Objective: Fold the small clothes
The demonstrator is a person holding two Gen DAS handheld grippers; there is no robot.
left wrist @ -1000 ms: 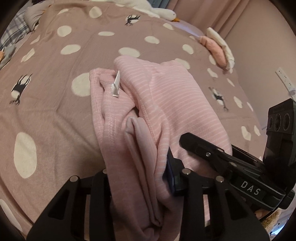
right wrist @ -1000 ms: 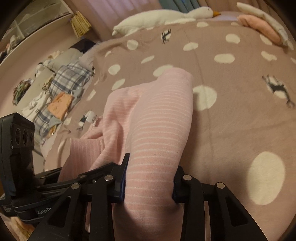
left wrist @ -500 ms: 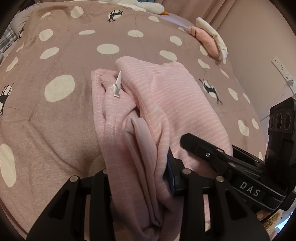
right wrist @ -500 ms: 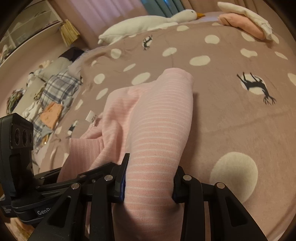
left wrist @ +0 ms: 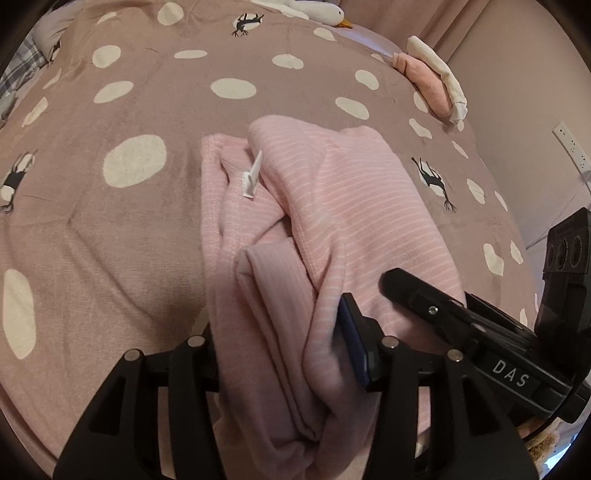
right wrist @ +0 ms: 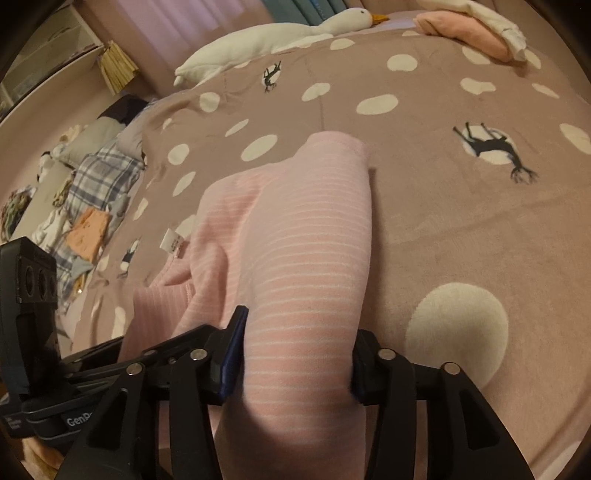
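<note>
A pink striped garment [left wrist: 332,206] lies bunched and partly folded on the mauve dotted blanket [left wrist: 110,229], with a white label [left wrist: 252,177] sticking up near its far left edge. My left gripper [left wrist: 284,354] is shut on the near folds of the garment. My right gripper [right wrist: 295,362] is shut on a thick roll of the same garment [right wrist: 306,240]. The right gripper's body [left wrist: 480,343] shows at the right of the left wrist view, close beside the left one. The label also shows in the right wrist view [right wrist: 172,243].
A stack of folded clothes [left wrist: 436,77] lies at the blanket's far right corner, also in the right wrist view [right wrist: 472,26]. A white goose plush [right wrist: 273,37] lies along the far edge. A pile of loose clothes [right wrist: 85,206] lies at the left. A wall socket [left wrist: 570,147] is on the right.
Both grippers, still shut on the garment, have carried it across the blanket; the dots and deer prints have shifted in both views and the folded stack looks nearer.
</note>
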